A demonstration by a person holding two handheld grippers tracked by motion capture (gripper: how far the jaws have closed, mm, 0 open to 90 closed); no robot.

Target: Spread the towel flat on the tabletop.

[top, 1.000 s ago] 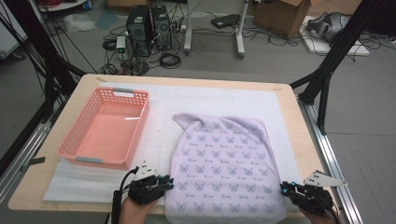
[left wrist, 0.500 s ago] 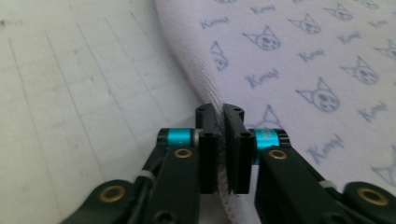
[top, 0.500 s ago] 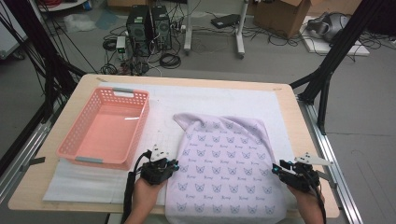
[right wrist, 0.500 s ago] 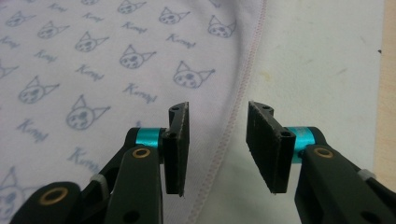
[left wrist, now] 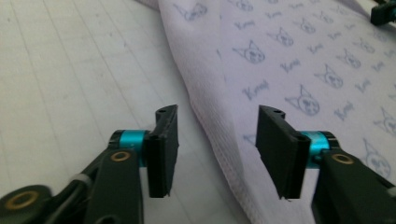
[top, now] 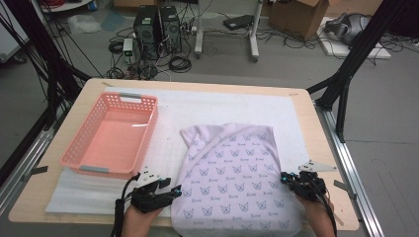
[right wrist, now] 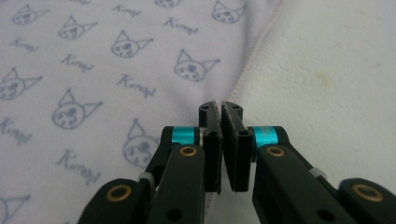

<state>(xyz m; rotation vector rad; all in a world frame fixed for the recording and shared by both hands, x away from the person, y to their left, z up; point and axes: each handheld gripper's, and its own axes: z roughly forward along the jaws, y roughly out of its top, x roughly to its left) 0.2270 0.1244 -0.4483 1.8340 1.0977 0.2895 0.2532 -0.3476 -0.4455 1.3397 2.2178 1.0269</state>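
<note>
A lilac towel (top: 232,173) printed with cat faces lies spread on the white foam mat (top: 222,106), its near end hanging over the table's front edge. My left gripper (top: 174,190) is at the towel's left edge. Its jaws have just been opening and stand apart (left wrist: 218,112) with the towel's hem (left wrist: 224,126) lying loose between them. My right gripper (top: 286,177) is at the towel's right edge. Its jaws (right wrist: 219,105) have just closed and are shut on the hem, with the towel (right wrist: 93,70) running off to their left.
A pink plastic basket (top: 150,123) with nothing in it stands on the mat's left part. The wooden table (top: 306,113) ends just beyond the right gripper. Across the towel in the left gripper view sits the right gripper (left wrist: 383,11).
The right gripper has moved forward along the towel's right edge and a little inward. The left gripper went forward to the left edge and has since drawn back slightly.
</note>
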